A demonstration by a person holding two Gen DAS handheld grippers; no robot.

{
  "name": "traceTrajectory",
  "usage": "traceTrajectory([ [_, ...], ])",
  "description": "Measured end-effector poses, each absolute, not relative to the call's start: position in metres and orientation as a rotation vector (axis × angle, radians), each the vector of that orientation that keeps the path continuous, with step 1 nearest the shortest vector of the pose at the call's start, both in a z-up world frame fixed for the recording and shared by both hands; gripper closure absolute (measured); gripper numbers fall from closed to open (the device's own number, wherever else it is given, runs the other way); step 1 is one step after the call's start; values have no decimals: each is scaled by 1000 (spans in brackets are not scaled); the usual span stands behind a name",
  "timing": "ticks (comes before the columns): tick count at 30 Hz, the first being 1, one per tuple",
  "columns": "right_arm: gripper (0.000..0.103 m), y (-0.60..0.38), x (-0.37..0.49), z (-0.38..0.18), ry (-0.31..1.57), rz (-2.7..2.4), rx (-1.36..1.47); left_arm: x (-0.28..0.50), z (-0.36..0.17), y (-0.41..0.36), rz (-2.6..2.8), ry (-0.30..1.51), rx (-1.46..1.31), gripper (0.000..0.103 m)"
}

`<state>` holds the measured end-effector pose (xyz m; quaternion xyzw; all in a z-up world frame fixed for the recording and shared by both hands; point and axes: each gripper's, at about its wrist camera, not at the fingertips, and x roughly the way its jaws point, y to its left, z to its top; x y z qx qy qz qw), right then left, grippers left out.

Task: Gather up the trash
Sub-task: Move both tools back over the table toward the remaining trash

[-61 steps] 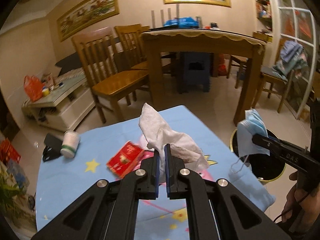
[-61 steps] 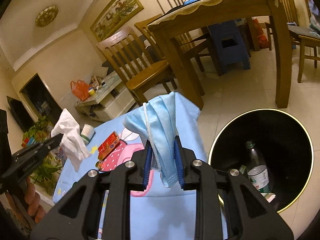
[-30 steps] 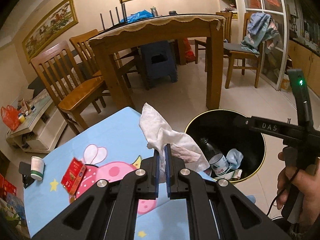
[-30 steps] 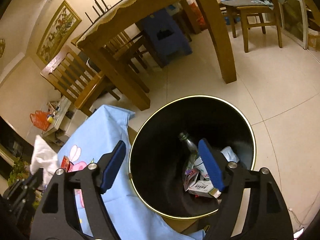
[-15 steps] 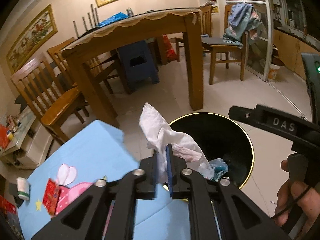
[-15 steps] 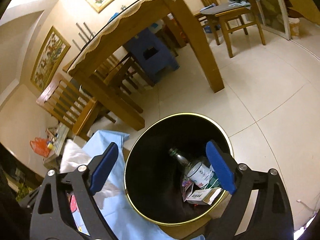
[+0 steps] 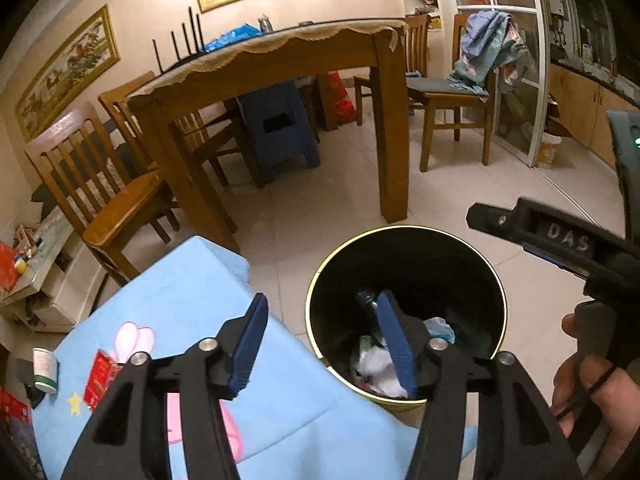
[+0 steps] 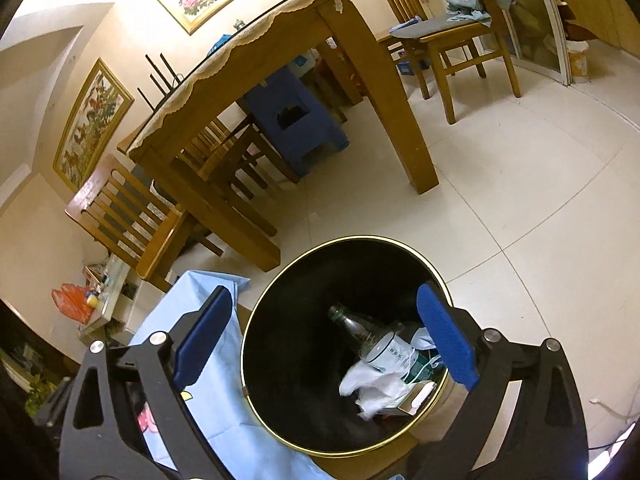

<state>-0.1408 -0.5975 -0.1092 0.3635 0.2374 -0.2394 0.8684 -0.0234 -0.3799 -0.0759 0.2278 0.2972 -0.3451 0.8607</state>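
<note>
A black trash bin with a gold rim point(image 7: 472, 248) point(image 8: 280, 276) stands on the floor beside the blue-clothed table point(image 7: 192, 292) point(image 8: 208, 432). The white tissue point(image 7: 376, 372) point(image 8: 372, 384) lies inside it with a glass bottle point(image 8: 352, 328) and a blue mask point(image 7: 440, 326). My left gripper point(image 7: 320, 340) is open and empty above the bin's near rim. My right gripper point(image 8: 324, 336) is open and empty over the bin; it also shows at the right of the left wrist view point(image 7: 520, 224). A red packet point(image 7: 100, 376) and a white cup point(image 7: 44, 366) remain on the table.
A wooden dining table point(image 7: 280, 56) point(image 8: 256, 72) with chairs point(image 7: 104, 188) and a blue stool point(image 7: 276, 128) stands behind the bin. A chair with clothes point(image 7: 480, 60) is at the right. A low TV stand point(image 7: 44, 256) is at the left.
My left gripper opened and the white tissue dropped into the bin. Earlier my right gripper let the blue mask fall into the bin and stayed open.
</note>
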Motion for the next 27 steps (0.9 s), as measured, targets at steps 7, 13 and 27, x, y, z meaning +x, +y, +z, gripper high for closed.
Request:
traceTrajectory([
  [7, 10, -579, -117, -110, 560, -514, 673, -23, -58, -344, -672, 605, 435, 38],
  [13, 9, -554, -92, -109, 605, -499, 546, -20, -41, -300, -614, 591, 383, 33],
  [27, 7, -413, -47, -96, 604, -139, 233, 30, -67, -94, -218, 743, 219, 28],
])
